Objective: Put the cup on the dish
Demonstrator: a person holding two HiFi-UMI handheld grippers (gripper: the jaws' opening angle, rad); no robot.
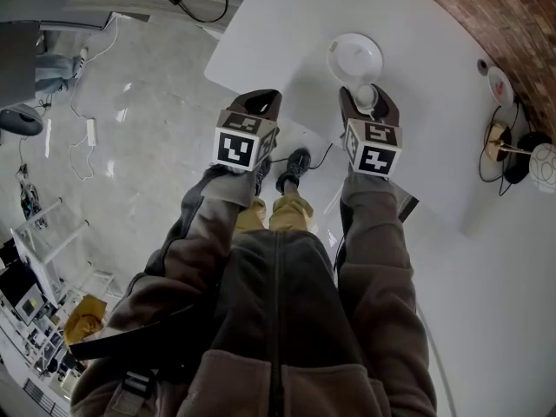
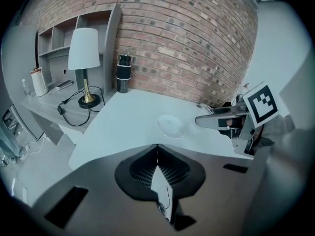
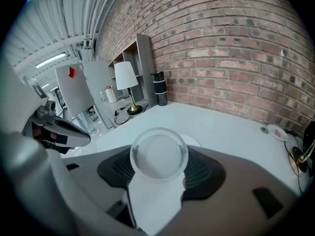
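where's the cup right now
The cup is clamped between the right gripper's jaws, at the right of the head view, just on the person's side of the dish on the white table.

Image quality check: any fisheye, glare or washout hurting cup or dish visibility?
Right gripper view: strong fisheye, brick wall bows; clear cup between the jaws sharp but low-contrast. Head view: glare on glossy floor, white dish blends into table. Left gripper view: dark vignetted corners, dish faint.
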